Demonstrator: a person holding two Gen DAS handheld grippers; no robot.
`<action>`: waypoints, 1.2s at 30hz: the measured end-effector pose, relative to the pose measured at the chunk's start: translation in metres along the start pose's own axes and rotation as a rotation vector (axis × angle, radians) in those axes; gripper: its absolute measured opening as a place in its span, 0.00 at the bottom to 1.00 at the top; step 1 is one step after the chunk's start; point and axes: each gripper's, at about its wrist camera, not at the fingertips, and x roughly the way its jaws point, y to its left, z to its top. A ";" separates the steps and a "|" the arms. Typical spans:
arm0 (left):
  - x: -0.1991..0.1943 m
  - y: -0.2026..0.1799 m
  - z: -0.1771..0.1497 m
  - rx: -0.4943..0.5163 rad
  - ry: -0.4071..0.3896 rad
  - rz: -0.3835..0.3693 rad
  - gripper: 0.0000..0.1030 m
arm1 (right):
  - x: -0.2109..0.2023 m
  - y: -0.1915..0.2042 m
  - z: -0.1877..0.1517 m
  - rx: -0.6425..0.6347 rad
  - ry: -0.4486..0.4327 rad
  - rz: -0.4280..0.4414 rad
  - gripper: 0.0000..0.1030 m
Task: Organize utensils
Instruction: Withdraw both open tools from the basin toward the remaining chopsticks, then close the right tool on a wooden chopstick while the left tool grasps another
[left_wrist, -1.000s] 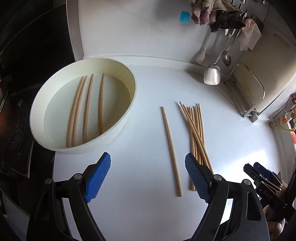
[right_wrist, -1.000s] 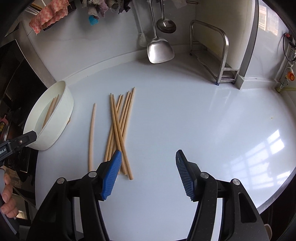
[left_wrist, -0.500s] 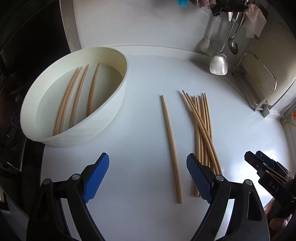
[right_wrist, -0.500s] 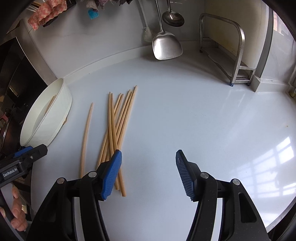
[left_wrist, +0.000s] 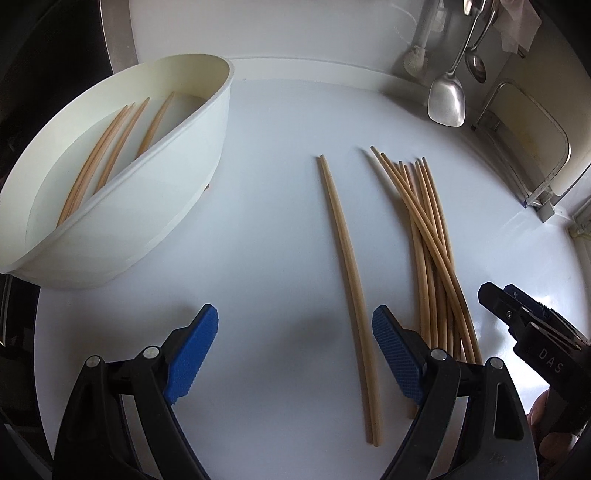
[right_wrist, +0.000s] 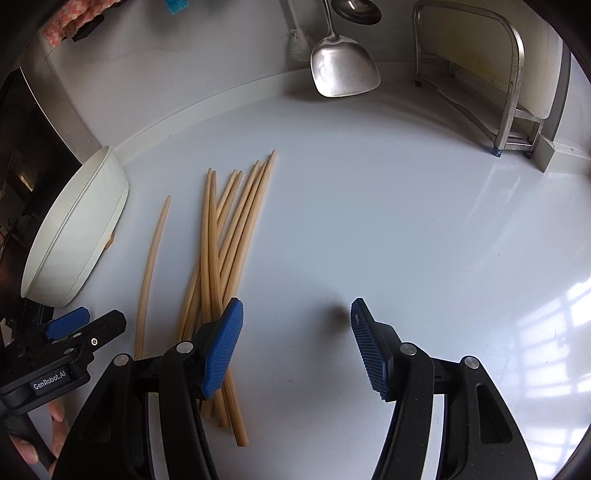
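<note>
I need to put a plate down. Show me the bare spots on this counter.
Widest bare stretch: right of the chopstick pile, toward the metal rack. A narrower strip lies between the white basin and the chopstick pair. Crowded around the pile.

Left black two-finger gripper with blue ribbed pads (left_wrist: 295, 354): jaws spread wide, nothing between pads, angled steeply down. Right black two-finger gripper with blue ribbed pads (right_wrist: 295, 347): jaws parted less, empty, also pitched down. Bare fingers (right_wrist: 55, 432) wrap left handle; both grippers side by side.
</note>
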 end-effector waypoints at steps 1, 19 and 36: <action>0.000 0.001 -0.001 0.001 0.001 0.002 0.82 | 0.001 0.001 -0.001 -0.007 0.005 0.001 0.57; 0.007 -0.003 -0.006 0.013 -0.004 0.010 0.82 | 0.003 0.021 -0.008 -0.099 0.010 0.011 0.57; 0.011 -0.002 -0.005 0.023 -0.001 0.013 0.82 | 0.013 0.031 0.002 -0.151 0.010 -0.052 0.57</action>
